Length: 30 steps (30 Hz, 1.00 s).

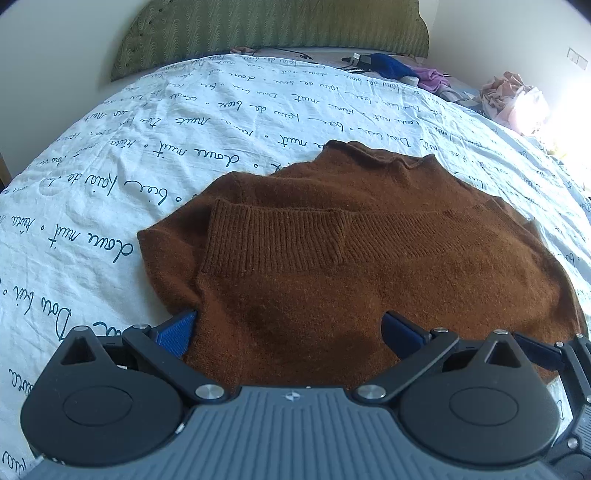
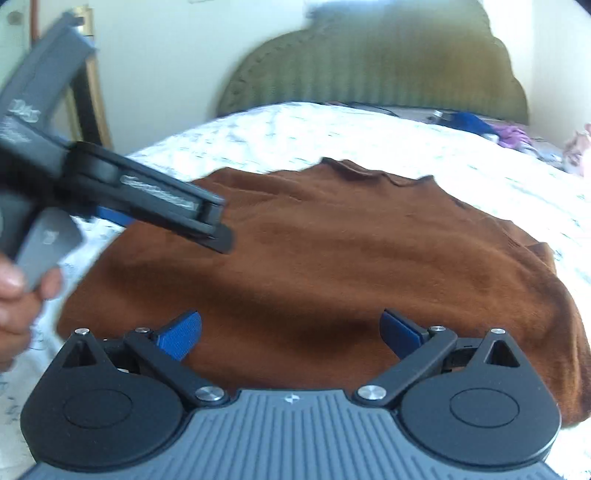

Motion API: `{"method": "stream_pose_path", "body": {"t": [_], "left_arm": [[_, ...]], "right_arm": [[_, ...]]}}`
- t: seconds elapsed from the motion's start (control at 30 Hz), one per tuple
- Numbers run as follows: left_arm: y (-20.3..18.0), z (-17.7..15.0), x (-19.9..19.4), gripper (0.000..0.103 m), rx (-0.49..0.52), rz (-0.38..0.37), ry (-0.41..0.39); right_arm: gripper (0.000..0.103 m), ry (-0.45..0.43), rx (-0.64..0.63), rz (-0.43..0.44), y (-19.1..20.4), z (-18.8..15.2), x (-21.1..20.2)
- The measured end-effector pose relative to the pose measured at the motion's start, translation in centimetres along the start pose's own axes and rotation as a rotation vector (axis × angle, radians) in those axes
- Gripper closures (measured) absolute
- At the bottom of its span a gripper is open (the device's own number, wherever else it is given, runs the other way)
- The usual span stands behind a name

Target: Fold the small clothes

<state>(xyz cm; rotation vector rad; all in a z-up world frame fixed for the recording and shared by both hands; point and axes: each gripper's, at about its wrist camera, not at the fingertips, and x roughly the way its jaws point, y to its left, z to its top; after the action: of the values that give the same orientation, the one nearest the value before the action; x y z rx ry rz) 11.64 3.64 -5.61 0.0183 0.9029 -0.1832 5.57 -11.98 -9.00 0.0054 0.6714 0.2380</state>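
Brown sweater folded on bed.
Left tongs and right tongs gape wide over sweater's near edge.

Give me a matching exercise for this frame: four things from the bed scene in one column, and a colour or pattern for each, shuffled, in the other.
Things:
1. sweater
2. bedspread
3. headboard
4. pads of the left gripper

Descriptions:
A. olive green, wavy texture
B. blue
C. rust brown knit with a ribbed band
D. white with dark handwritten script

Pairs: 1-C, 2-D, 3-A, 4-B
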Motion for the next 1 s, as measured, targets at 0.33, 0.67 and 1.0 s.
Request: {"method": "stream_pose_path", "body": {"t": [0.33, 0.67, 1.0], "left_arm": [[0.3, -0.8, 0.3, 0.0, 0.006, 0.006, 0.012], [0.5, -1.1, 1.0, 0.0, 0.015, 0.006, 0.021], [-1.3, 0.3, 0.7, 0.0, -0.003, -0.007, -0.011]], "right_arm": [[0.0, -0.051, 0.15, -0.016, -7.9, -1.8, -3.9], [0.0, -0.01, 0.192, -0.057, -9.8, -3.3, -3.6], [0.0, -0.1, 0.101, -0.08, -8.7, 0.8, -1.3]]}}
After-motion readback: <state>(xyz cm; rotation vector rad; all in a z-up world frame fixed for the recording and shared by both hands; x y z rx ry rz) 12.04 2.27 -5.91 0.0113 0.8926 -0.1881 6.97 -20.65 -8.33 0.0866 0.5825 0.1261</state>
